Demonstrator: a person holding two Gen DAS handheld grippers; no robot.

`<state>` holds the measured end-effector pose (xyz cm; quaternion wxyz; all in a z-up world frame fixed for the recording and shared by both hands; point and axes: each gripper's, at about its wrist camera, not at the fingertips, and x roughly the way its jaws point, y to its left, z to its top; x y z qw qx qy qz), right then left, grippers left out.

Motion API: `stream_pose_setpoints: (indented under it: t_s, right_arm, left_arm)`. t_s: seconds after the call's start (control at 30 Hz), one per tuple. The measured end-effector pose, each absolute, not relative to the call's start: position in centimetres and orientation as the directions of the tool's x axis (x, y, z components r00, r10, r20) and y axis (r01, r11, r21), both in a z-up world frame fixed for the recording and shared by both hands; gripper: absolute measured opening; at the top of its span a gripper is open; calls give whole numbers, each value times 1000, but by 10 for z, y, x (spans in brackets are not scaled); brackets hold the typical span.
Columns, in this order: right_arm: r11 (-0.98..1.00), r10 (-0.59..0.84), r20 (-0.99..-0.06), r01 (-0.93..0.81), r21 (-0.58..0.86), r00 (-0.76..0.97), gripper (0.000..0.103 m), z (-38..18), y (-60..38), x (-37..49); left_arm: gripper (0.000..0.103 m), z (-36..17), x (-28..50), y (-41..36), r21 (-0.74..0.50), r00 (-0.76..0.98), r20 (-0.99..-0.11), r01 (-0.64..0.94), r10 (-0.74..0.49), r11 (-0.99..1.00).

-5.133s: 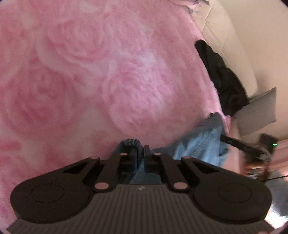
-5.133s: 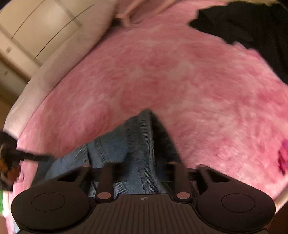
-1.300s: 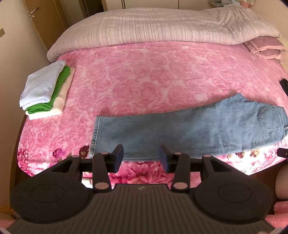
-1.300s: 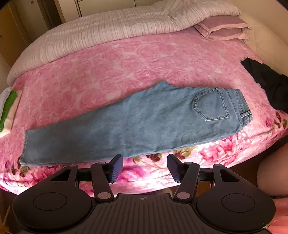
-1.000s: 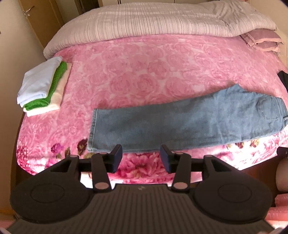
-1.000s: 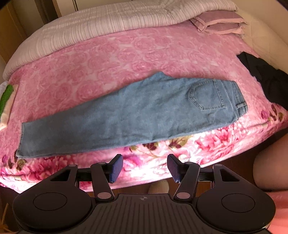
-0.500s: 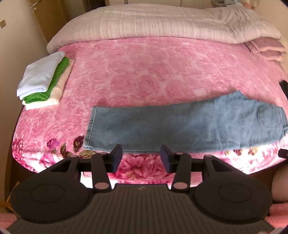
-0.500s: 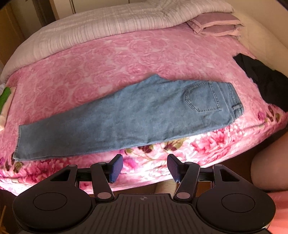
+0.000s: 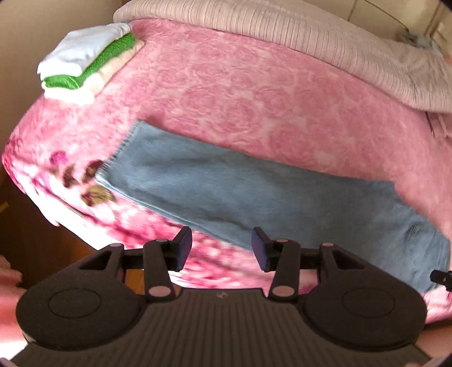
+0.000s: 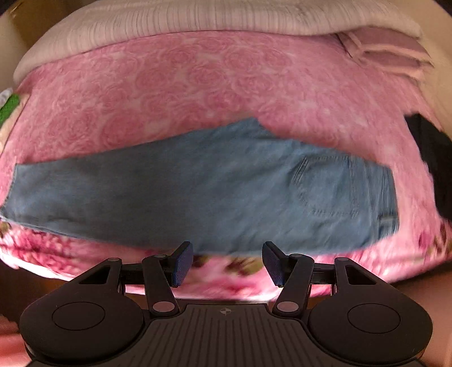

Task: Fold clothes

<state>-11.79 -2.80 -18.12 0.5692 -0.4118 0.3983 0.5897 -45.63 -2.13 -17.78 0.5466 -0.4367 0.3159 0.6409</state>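
A pink rose-patterned blanket (image 9: 254, 93) is spread over the bed. At its far edge a pale striped quilt (image 10: 197, 19) is heaped, with mauve pillows (image 10: 389, 48) at the far right. A dark wooden floor (image 9: 42, 225) is seen below the bed's near left edge.

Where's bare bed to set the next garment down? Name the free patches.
Free: the wide pink blanket between the jeans and the rolled quilt. Crowded: the folded stack at the left corner, a dark garment at the right edge, pillows far right.
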Motion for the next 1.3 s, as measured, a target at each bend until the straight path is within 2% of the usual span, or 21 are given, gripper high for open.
stream_pose_setpoints:
  t_s: [0.27,0.47,0.7,0.87,1.1,1.2,1.3]
  right_arm:
    - [-69,283,-958,-997,34,-52,58,-216,20,-29]
    - [-50,284,-955,-996,76,-87,58,-241,27,-25]
    - [-19,468,-880,-996,87,-86,58,-291,8,-36]
    - [6,592,-801,-993,118,-92,58,-315,-4,-29]
    - [-29,724,-680,-991,131,-112,58,-328,-53,-12]
    - [-14,755,-648,-990,141,-103,58,-322,-84,-2]
    - [-34,760,-630,-978,203,-158,58,-309,-105,7]
  left_arm:
    - [42,-196,-405,-26,-139,-17,-904,-933,427,-332]
    - [45,-232,-415,-23,-170,4,-892,-931,453,-325]
    - [44,-314,-456,-12,-225,55,-850,-937,524,-268]
    - [39,-350,-481,-27,-310,92,-794,-911,600,-271]
    - [39,-364,-504,-77,-437,113,-683,-855,722,-280]
    - [39,-359,-523,-98,-468,95,-702,-809,706,-356]
    - [39,-352,-549,-112,-528,74,-659,-755,748,-390]
